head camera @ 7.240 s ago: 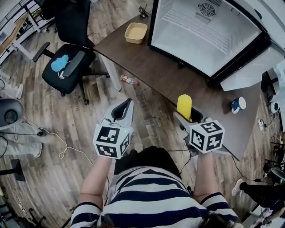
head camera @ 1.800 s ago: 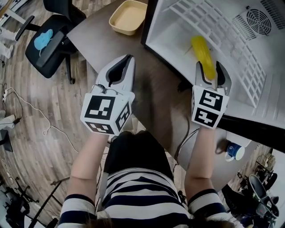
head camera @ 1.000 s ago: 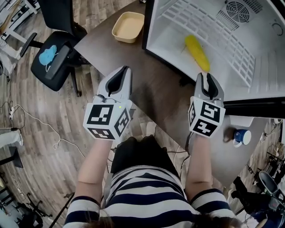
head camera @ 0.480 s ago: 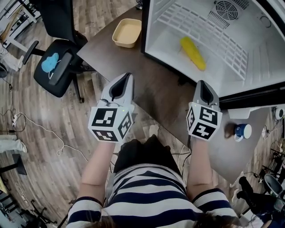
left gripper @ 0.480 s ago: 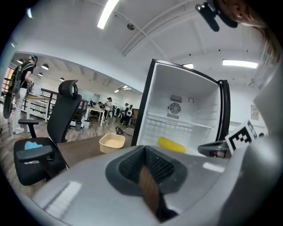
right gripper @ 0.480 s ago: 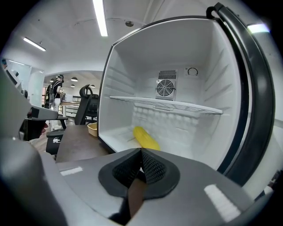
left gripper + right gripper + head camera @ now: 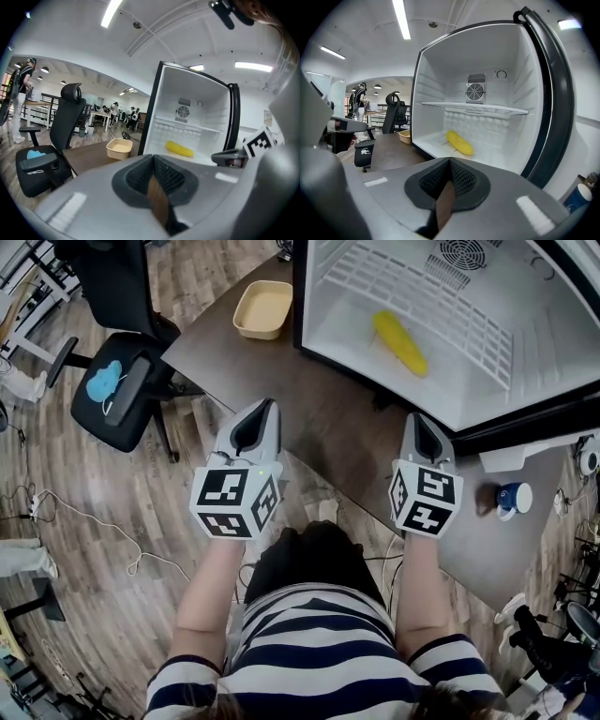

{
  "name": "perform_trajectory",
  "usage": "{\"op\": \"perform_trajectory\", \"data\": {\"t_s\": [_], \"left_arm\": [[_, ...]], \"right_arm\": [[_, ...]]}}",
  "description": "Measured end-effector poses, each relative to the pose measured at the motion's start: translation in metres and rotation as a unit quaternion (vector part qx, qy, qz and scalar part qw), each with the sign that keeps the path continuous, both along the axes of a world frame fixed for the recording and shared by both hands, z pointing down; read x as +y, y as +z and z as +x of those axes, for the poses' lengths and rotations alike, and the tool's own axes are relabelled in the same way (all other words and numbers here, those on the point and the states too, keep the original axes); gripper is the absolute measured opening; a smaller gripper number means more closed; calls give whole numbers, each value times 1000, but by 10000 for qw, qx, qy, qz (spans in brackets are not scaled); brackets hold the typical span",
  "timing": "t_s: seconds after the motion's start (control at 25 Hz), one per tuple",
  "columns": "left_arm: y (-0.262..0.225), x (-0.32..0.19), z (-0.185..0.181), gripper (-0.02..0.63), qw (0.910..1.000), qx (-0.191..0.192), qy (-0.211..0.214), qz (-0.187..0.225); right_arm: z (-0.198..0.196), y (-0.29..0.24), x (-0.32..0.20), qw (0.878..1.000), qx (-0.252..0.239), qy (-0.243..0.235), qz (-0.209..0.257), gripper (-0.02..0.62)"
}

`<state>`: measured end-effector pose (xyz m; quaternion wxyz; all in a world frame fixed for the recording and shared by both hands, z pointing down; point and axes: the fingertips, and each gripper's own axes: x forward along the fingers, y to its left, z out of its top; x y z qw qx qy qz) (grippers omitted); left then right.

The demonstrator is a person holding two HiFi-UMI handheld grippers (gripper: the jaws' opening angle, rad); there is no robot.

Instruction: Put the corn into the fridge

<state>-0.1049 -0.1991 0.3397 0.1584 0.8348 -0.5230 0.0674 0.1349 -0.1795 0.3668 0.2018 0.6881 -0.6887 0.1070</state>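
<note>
The yellow corn [image 7: 399, 341] lies on the white floor of the open fridge [image 7: 337, 320], also seen as the corn [image 7: 459, 143] in the right gripper view and the corn [image 7: 179, 149] in the left gripper view. My right gripper [image 7: 418, 427] is shut and empty, held over the brown table [image 7: 319, 399] in front of the fridge, well short of the corn. My left gripper [image 7: 258, 418] is shut with nothing in it, at the table's near-left edge.
A beige tray [image 7: 262, 309] sits on the table left of the fridge. A black office chair [image 7: 117, 390] stands on the wooden floor at the left. A blue-and-white cup [image 7: 511, 498] is on the table at the right. The fridge's wire shelf [image 7: 476, 108] spans above the corn.
The right gripper has let go of the corn, shut its jaws and drawn back out of the fridge toward me. The corn stays on the fridge floor. The left gripper has hardly moved.
</note>
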Motion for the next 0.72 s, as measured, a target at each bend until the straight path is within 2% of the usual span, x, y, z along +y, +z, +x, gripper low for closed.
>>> {"op": "perform_trajectory", "data": {"t_s": [0.72], "left_arm": [[-3,16,-14,0,9999,-28,54,-102]], "right_arm": [[-13,-13,26,9998,-178,63,15,-3]]}}
